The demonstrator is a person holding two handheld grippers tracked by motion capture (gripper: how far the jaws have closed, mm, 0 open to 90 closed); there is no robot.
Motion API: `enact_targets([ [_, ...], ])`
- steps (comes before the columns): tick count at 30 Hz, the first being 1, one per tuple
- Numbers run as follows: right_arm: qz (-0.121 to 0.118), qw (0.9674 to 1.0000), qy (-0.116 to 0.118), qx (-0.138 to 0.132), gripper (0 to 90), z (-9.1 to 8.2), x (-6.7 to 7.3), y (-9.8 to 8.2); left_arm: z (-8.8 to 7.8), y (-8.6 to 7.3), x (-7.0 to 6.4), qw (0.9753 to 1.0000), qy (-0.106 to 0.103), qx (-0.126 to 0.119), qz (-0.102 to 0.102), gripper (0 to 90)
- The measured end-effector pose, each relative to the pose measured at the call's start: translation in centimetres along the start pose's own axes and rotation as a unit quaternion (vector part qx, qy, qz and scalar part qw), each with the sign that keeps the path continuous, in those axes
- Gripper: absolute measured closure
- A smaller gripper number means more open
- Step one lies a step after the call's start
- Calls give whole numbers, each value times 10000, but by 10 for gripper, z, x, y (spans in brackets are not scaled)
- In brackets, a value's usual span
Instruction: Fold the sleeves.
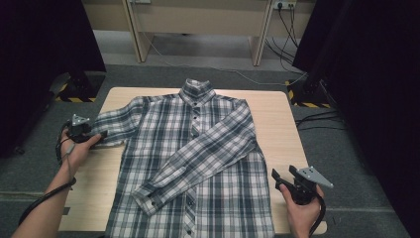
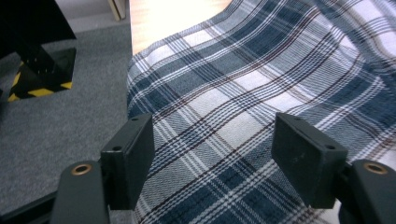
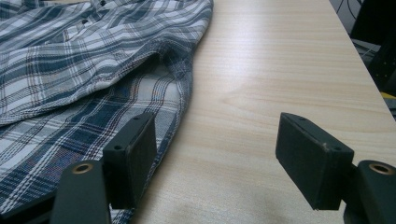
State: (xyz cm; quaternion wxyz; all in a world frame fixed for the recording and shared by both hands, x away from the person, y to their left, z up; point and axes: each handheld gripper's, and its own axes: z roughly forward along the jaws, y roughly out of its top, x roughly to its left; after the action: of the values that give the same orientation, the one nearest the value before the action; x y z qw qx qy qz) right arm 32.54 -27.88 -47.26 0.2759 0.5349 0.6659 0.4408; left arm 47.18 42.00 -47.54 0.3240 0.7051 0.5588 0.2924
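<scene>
1. A plaid shirt (image 1: pixel 198 163) is being kept spread flat, front up, on the table (image 1: pixel 275 119), so that it can be folded.
2. One sleeve (image 1: pixel 198 158) is lying folded across the chest; the other sleeve (image 1: pixel 116 126) is reaching out to the table's left edge.
3. The left gripper (image 1: pixel 99 136) is being held at that outstretched sleeve, its jaws apart with cloth between them, unclamped, probably for a grasp.
4. The right gripper (image 1: pixel 276 176) is being held jaws apart beside the shirt's lower right edge, holding nothing.
</scene>
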Motion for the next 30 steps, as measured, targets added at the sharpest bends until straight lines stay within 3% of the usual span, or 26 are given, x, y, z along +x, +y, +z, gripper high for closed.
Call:
enact_targets([
  [3, 4, 10000, 11, -6, 301, 0, 0, 0, 5, 1, -1, 9999, 16, 124, 42, 305],
  [7, 6, 10000, 10, -22, 301, 0, 0, 0, 11, 0, -1, 9997, 91, 232, -76, 342],
  [10, 21, 10000, 22, -10, 301, -1, 0, 0, 14, -2, 0, 9995, 76, 155, -261, 355],
  [12, 7, 10000, 18, 2, 301, 0, 0, 0, 14, -2, -1, 9996, 55, 132, -242, 373],
  [14, -6, 10000, 27, 5, 301, 0, 0, 0, 14, -2, -1, 9990, -1, 144, -419, 423],
  [16, -8, 10000, 17, 10, 301, 0, 0, 0, 14, -2, -1, 9990, -60, 109, -419, 479],
  [19, -8, 10000, 24, 3, 301, 0, 0, 0, 16, 0, -3, 9989, -84, 89, -451, 662],
  [21, 33, 10000, 31, -2, 300, 0, 0, 0, 17, 1, -4, 9985, -50, 79, -547, 699],
  [26, 15, 10000, 28, -21, 300, -1, 0, -1, 20, 3, -6, 9959, -42, 69, -898, 863],
  [30, 26, 10000, 39, -26, 300, -1, 0, -1, 21, 4, -3, 9907, -138, 84, -1353, 893],
])
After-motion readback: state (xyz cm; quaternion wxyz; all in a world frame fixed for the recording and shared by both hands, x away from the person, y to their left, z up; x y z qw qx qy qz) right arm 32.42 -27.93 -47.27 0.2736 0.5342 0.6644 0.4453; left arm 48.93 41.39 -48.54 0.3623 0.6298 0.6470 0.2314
